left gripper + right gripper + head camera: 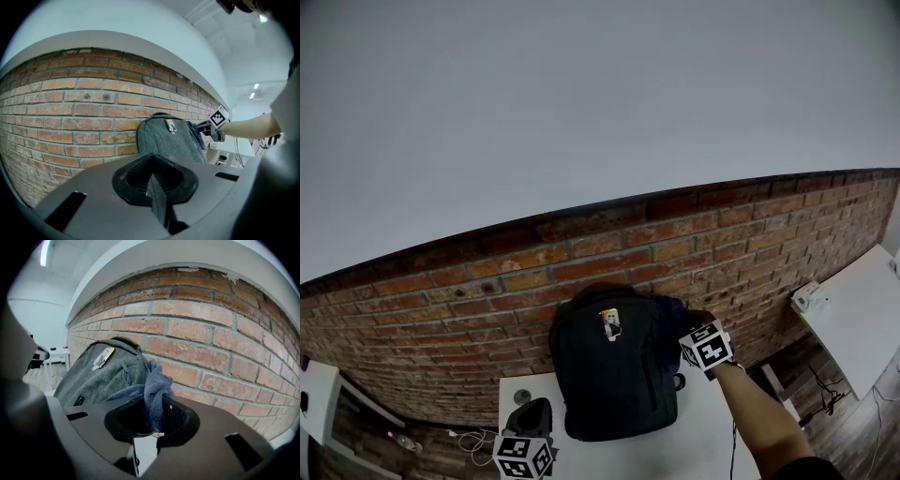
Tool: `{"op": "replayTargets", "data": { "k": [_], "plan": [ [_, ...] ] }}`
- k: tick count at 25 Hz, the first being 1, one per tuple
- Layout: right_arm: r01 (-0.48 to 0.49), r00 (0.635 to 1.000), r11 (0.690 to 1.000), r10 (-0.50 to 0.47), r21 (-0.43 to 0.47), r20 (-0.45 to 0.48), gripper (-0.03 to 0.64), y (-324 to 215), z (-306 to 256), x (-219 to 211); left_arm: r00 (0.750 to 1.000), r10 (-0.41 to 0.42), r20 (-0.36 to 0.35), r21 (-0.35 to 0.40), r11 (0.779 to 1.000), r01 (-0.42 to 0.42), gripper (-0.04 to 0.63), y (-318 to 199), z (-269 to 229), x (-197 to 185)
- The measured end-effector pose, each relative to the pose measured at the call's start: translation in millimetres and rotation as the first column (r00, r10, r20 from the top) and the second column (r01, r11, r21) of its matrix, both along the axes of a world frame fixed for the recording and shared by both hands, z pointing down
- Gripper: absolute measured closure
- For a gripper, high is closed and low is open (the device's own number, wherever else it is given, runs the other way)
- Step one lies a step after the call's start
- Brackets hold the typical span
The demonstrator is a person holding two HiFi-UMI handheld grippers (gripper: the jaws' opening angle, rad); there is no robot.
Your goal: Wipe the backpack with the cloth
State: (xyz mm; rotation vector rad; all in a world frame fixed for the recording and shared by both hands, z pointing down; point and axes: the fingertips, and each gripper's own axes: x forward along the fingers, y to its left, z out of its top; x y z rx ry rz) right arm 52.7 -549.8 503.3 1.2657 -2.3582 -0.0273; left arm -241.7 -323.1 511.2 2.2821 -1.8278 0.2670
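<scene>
My right gripper clamped on the blue cloth, cloth at the far right side of the backpack, backpack upright on the worktop against the brick wall, my left gripper closed and empty, near left.

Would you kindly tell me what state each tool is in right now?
Left tool: closed, empty.
Right tool: closed on the crumpled blue cloth.
</scene>
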Motion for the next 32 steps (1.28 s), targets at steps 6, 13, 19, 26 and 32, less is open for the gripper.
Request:
{"op": "replayTargets", "data": {
  "k": [6, 13, 19, 26, 32],
  "plan": [
    [0.008, 0.999, 1.000, -0.008, -0.012, -0.031, 0.551, 18.5, 25.1, 4.5, 1.000, 0.013, -0.003, -0.002, 1.000, -0.013, 0.604, -0.8, 0.8, 5.3],
    [-0.023, 1.000, 0.998, 0.023, -0.064, -0.010, 0.551, 40.8, 58.9, 7.9, 1.000, 0.030, -0.001, 0.005, 1.000, -0.030, 0.604, -0.7, -2.1, 11.5],
    [-0.016, 1.000, 0.992, 0.017, -0.125, 0.005, 0.551, 64.7, 89.8, 9.8, 0.999, 0.035, -0.004, -0.002, 0.999, -0.035, 0.604, -1.9, -0.1, 13.8],
    [-0.003, 1.000, 0.985, 0.003, -0.171, -0.001, 0.551, 99.2, 126.2, 11.8, 0.999, 0.040, -0.009, -0.003, 0.999, -0.040, 0.604, -1.8, 0.9, 15.0],
    [-0.011, 1.000, 0.974, 0.013, -0.228, 0.008, 0.551, 131.7, 158.9, 14.1, 0.999, 0.048, -0.010, 0.005, 0.999, -0.048, 0.604, -3.1, -1.2, 17.9]
  ]
}}
